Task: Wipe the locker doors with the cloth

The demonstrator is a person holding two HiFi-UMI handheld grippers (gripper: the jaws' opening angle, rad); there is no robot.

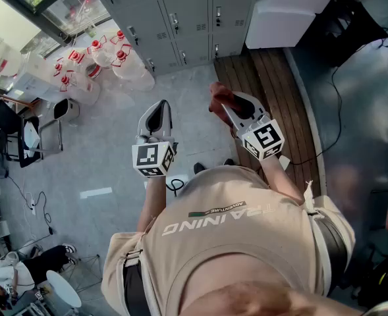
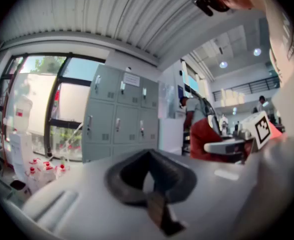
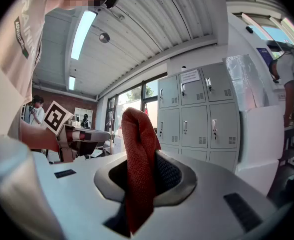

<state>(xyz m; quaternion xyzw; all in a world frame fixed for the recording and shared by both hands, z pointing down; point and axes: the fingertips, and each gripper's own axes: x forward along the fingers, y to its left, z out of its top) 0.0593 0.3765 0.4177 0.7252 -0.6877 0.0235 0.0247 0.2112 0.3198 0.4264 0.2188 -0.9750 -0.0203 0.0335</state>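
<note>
A red cloth [image 1: 218, 97] hangs from my right gripper [image 1: 232, 110], which is shut on it; in the right gripper view the cloth [image 3: 138, 149] stands up between the jaws of the gripper [image 3: 142, 181]. My left gripper [image 1: 157, 109] is held beside it at the left, shut with nothing in it; its dark jaws [image 2: 149, 176] meet in the left gripper view. The grey locker doors [image 1: 187, 15] stand ahead, well apart from both grippers, and also show as lockers [image 2: 119, 116] and lockers [image 3: 196, 114] in the gripper views.
Several clear water jugs with red caps [image 1: 95, 61] lie on the floor left of the lockers. A white cabinet [image 1: 282, 12] stands right of them, over a wooden platform [image 1: 273, 91]. A black cable [image 1: 336, 110] trails on the floor at right; a chair [image 1: 22, 137] is far left.
</note>
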